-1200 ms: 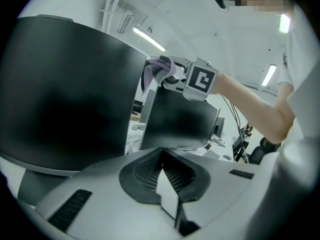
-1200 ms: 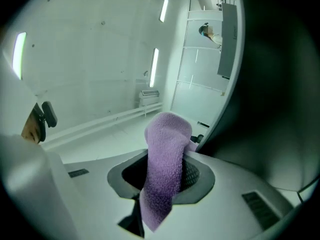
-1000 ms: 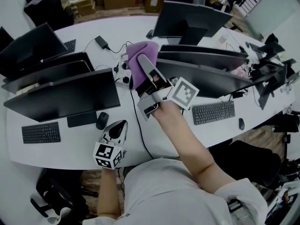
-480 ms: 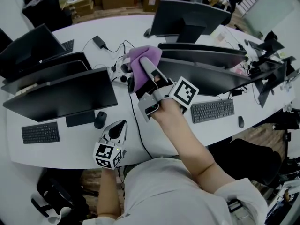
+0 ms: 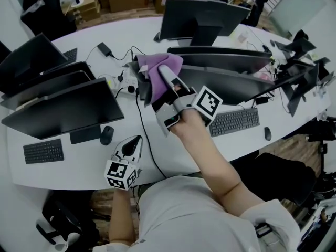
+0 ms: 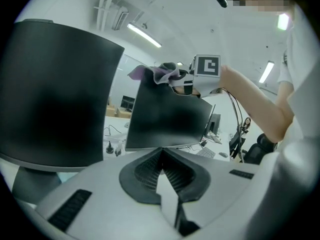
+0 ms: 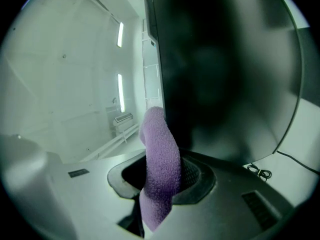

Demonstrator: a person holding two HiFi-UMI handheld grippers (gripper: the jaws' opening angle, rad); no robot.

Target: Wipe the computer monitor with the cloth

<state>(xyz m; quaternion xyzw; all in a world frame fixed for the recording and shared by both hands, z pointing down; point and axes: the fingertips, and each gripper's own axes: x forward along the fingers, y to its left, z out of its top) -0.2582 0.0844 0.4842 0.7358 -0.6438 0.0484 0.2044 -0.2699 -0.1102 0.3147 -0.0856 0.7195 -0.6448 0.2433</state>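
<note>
As your right hand-held gripper (image 5: 167, 76), clenched on the cloth (image 5: 156, 63), has slid to the monitor (image 5: 236, 88) corner, that top edge looks covered; your left hand-held gripper (image 5: 135, 140) hangs closed and empty.

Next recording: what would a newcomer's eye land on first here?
The purple cloth, clamped in the right hand-held gripper, stands out at the left end of the dark monitor mid-table. Around it, the curved white table is crowded with black screens, while the left hand-held gripper hangs shut and empty near the front edge.
</note>
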